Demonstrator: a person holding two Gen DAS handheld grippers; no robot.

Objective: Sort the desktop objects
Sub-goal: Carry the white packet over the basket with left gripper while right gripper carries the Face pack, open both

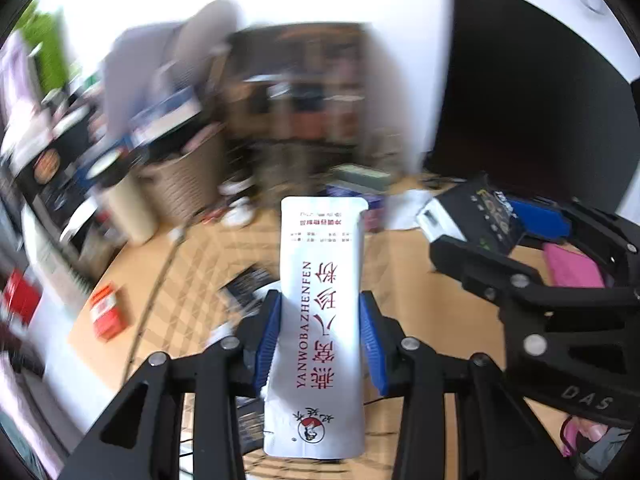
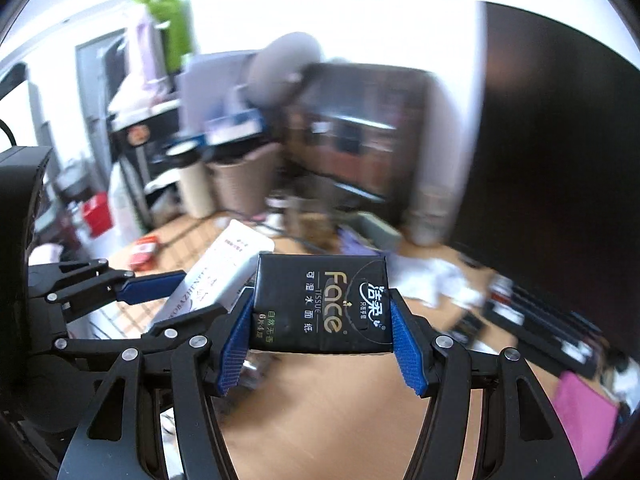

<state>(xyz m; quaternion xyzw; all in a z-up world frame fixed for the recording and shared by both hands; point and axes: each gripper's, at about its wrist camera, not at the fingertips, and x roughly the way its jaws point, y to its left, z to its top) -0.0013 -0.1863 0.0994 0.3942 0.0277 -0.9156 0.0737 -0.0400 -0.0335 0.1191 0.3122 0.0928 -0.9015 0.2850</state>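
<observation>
My left gripper (image 1: 320,340) is shut on a long white sachet (image 1: 322,288) with red Chinese lettering and "YANWOBAZHENFEN". It holds the sachet above the wooden desk (image 1: 192,276). My right gripper (image 2: 320,340) is shut on a black "Face" tissue pack (image 2: 320,304), also lifted above the desk (image 2: 328,408). The tissue pack (image 1: 472,216) and the right gripper (image 1: 532,240) show at the right of the left wrist view. The sachet (image 2: 220,276) and the left gripper (image 2: 168,292) show at the left of the right wrist view.
A small red box (image 1: 106,312) lies on the desk's left, also seen in the right wrist view (image 2: 144,254). A dark monitor (image 2: 552,152) stands at right, with crumpled white paper (image 2: 436,280), a black keyboard (image 2: 544,332) and a pink item (image 2: 584,408) near it. Baskets stand beyond the desk.
</observation>
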